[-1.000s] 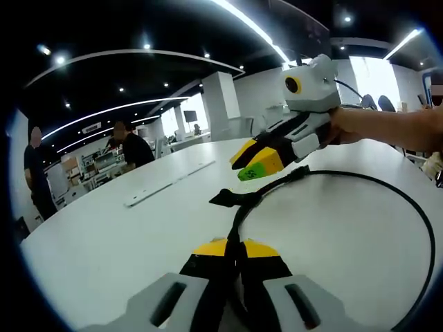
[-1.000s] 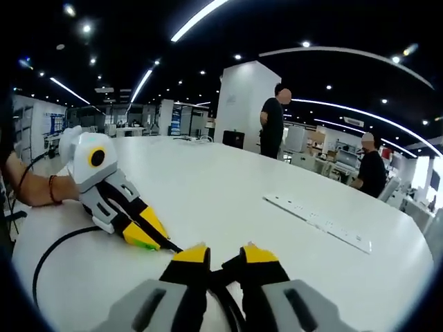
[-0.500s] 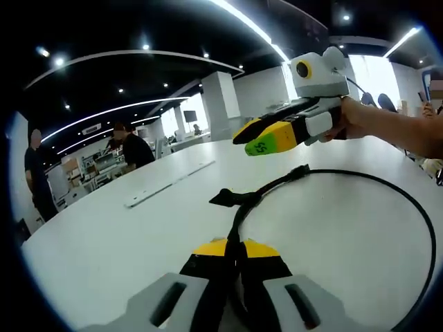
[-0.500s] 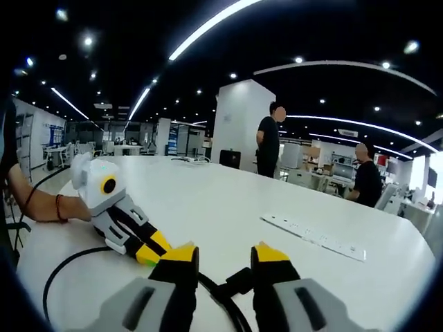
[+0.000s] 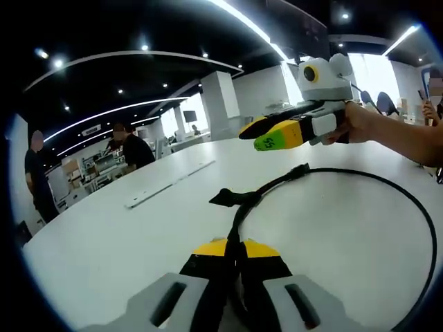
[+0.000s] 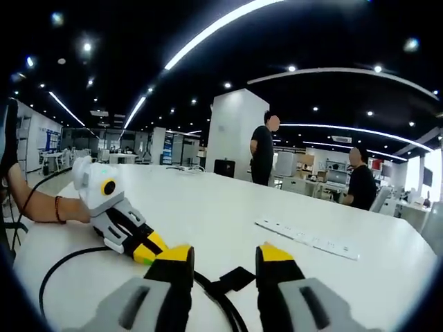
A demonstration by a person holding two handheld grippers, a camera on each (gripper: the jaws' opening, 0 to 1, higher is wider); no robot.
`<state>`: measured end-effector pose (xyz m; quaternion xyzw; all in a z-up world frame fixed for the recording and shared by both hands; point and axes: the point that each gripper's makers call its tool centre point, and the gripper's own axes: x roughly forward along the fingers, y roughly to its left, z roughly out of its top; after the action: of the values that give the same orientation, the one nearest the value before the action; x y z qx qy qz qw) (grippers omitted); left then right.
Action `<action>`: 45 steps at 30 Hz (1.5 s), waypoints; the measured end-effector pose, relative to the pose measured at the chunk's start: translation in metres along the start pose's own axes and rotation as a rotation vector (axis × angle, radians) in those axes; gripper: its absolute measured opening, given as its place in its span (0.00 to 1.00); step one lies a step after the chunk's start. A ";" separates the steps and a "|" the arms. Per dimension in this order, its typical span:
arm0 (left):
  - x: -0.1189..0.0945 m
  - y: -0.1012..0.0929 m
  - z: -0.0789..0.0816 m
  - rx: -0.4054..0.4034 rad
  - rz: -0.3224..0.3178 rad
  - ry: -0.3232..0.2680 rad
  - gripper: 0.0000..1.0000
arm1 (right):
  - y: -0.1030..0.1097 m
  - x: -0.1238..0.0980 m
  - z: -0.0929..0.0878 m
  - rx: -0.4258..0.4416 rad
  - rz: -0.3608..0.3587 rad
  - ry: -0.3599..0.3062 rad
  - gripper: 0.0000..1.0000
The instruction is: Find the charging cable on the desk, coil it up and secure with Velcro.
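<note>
A black charging cable (image 5: 273, 185) lies in a wide loop on the white table (image 5: 104, 228). A black Velcro strap (image 5: 225, 197) sticks out from it just ahead of my left gripper (image 5: 232, 247), which is shut on the cable low over the table. My right gripper (image 5: 266, 136) hovers above the loop, held by a hand. In the right gripper view, my right gripper (image 6: 225, 254) is open with nothing between its jaws. Below the gap lies the Velcro strap (image 6: 235, 279). The left gripper (image 6: 147, 250) pins the cable (image 6: 62, 261) at the left.
A long white power strip (image 5: 169, 183) lies on the table farther out, also seen as the power strip (image 6: 308, 238). Two people (image 6: 263, 149) stand beyond the table's far edge near a white pillar (image 6: 232, 131). Office desks fill the background.
My right gripper opened, let go of the cable and rose off the table. The left gripper has stayed shut on the cable in the same place.
</note>
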<state>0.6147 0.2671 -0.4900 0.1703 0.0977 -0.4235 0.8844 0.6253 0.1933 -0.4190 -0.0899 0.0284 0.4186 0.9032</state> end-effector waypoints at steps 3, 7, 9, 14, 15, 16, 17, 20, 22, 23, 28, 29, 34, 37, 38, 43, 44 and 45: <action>0.000 0.000 0.000 -0.001 0.000 0.000 0.07 | -0.001 0.000 0.001 -0.002 0.001 -0.012 0.37; 0.000 0.000 0.000 -0.003 0.000 -0.001 0.07 | -0.002 0.000 0.003 -0.012 -0.001 -0.030 0.36; 0.000 0.000 0.000 -0.004 0.000 -0.001 0.07 | -0.002 -0.002 0.003 -0.010 -0.003 -0.048 0.36; 0.000 0.000 0.000 -0.006 0.000 -0.002 0.07 | -0.004 -0.005 -0.002 0.005 -0.003 -0.055 0.36; 0.000 0.000 0.000 -0.006 0.000 -0.003 0.07 | -0.004 -0.005 -0.002 -0.002 -0.001 -0.053 0.36; 0.000 0.000 0.000 -0.006 0.000 -0.003 0.07 | -0.004 -0.006 -0.003 -0.004 -0.003 -0.055 0.36; 0.000 0.000 0.000 -0.007 0.000 -0.003 0.07 | -0.005 -0.007 -0.002 -0.004 -0.004 -0.055 0.36; 0.000 -0.001 0.000 -0.008 0.000 -0.004 0.07 | -0.005 -0.009 0.001 -0.005 -0.008 -0.067 0.36; 0.000 -0.001 0.000 -0.010 0.000 -0.005 0.07 | -0.006 -0.010 0.002 -0.004 -0.010 -0.073 0.36; 0.000 -0.001 0.000 -0.011 0.000 -0.006 0.07 | -0.006 -0.010 0.002 -0.003 -0.010 -0.074 0.36; 0.000 -0.001 0.000 -0.006 0.001 -0.005 0.07 | -0.005 -0.011 0.003 -0.001 -0.013 -0.085 0.36; 0.000 -0.001 0.000 -0.005 0.001 -0.005 0.07 | -0.005 -0.010 0.002 0.002 -0.013 -0.083 0.36; 0.001 0.000 0.000 0.001 0.001 -0.003 0.07 | -0.005 -0.009 -0.002 0.006 -0.010 -0.074 0.36; 0.001 0.000 0.000 0.003 0.000 -0.003 0.07 | -0.004 -0.008 -0.002 0.005 -0.007 -0.075 0.36; 0.001 0.000 0.000 0.006 0.000 -0.002 0.08 | -0.004 -0.007 -0.002 0.006 -0.007 -0.076 0.36; 0.001 0.001 0.000 0.007 0.002 0.001 0.09 | -0.004 -0.006 -0.005 0.008 -0.004 -0.067 0.36; 0.001 0.001 -0.001 0.008 0.001 0.002 0.09 | -0.004 -0.005 -0.005 0.008 -0.003 -0.067 0.36; 0.001 0.001 -0.001 0.007 0.001 0.002 0.10 | -0.004 -0.005 -0.005 0.008 -0.003 -0.066 0.36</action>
<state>0.6163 0.2671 -0.4906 0.1740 0.0970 -0.4231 0.8839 0.6248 0.1860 -0.4231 -0.0726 0.0002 0.4200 0.9046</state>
